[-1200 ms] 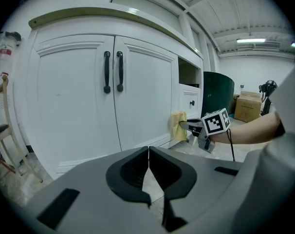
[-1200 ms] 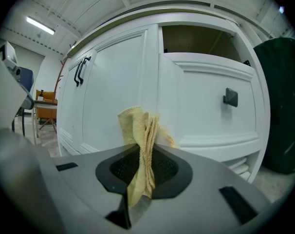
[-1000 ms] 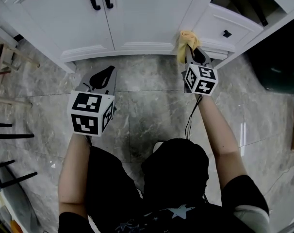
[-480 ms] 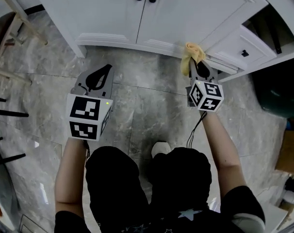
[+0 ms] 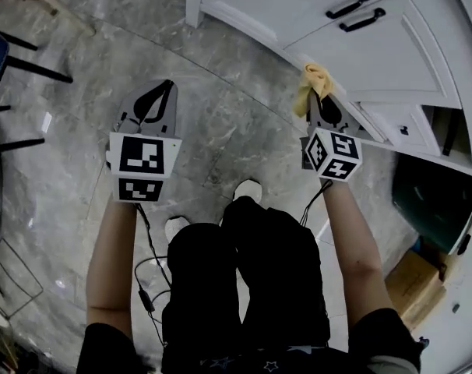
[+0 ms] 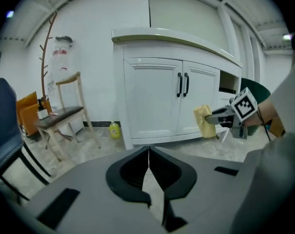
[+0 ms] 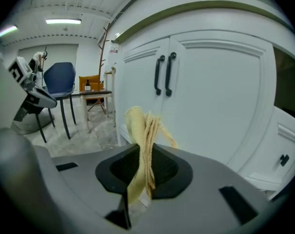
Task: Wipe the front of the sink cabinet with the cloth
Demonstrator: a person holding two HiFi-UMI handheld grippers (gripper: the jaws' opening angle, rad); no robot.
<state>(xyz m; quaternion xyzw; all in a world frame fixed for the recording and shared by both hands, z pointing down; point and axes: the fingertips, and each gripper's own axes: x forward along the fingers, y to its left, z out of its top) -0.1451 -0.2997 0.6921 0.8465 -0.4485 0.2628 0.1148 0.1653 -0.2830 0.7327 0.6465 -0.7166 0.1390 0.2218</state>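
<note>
My right gripper [image 5: 315,98] is shut on a bunched yellow cloth [image 5: 312,81], which sticks up from between its jaws [image 7: 145,130]. It hangs low in front of the white sink cabinet [image 5: 329,33], near the base of the two doors with black handles [image 7: 164,74]. I cannot tell whether the cloth touches the cabinet. In the left gripper view the cloth [image 6: 204,121] shows against the lower right door. My left gripper [image 5: 163,89] hovers over the marble floor to the left, away from the cabinet, shut with nothing in it [image 6: 148,152].
A wooden chair [image 6: 64,117] and a small yellow bottle [image 6: 113,129] stand left of the cabinet. A blue chair [image 7: 60,82] is farther back. Right of the doors are a drawer [image 5: 403,127] and a dark green bin [image 5: 431,201]. A cardboard box [image 5: 415,283] sits at lower right.
The head view has swung, so the cabinet has shifted from the top to the upper right. Both grippers keep their spacing; the cloth stays in the right gripper near the cabinet's base.
</note>
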